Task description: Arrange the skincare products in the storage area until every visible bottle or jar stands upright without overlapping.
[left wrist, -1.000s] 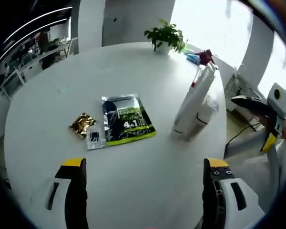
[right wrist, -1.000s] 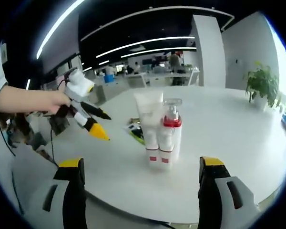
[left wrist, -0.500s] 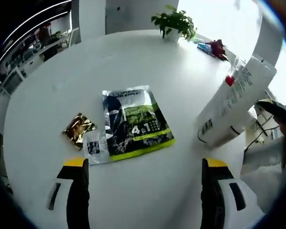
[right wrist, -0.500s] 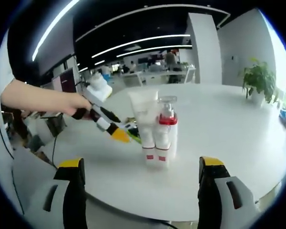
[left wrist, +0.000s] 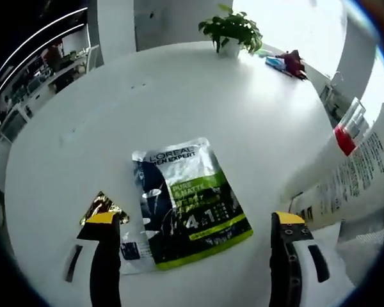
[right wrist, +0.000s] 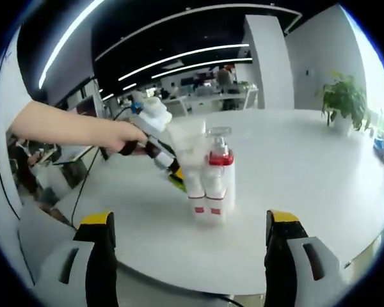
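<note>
A white tube [right wrist: 189, 160] and a white pump bottle with a red collar [right wrist: 219, 182] stand upright, touching, on the round white table [right wrist: 307, 166]. In the left gripper view they lean in from the right as the tube [left wrist: 365, 182] and the pump bottle [left wrist: 336, 150]. A black and green sachet [left wrist: 189, 204] lies flat between my left gripper's jaws; the left gripper [left wrist: 195, 220] is open and holds nothing. My right gripper [right wrist: 191, 220] is open in front of the bottles. A hand holds the left gripper [right wrist: 171, 170] just left of the tube.
A crumpled gold packet [left wrist: 102, 206] and a small sachet [left wrist: 131, 251] lie left of the green one. A potted plant [left wrist: 233, 29] and a few small items [left wrist: 288, 62] sit at the table's far edge. Office desks [right wrist: 211, 99] stand behind.
My left gripper has moved forward and lower over the green sachet, close beside the tube and bottle. The right gripper view has barely shifted; both bottles stand as before.
</note>
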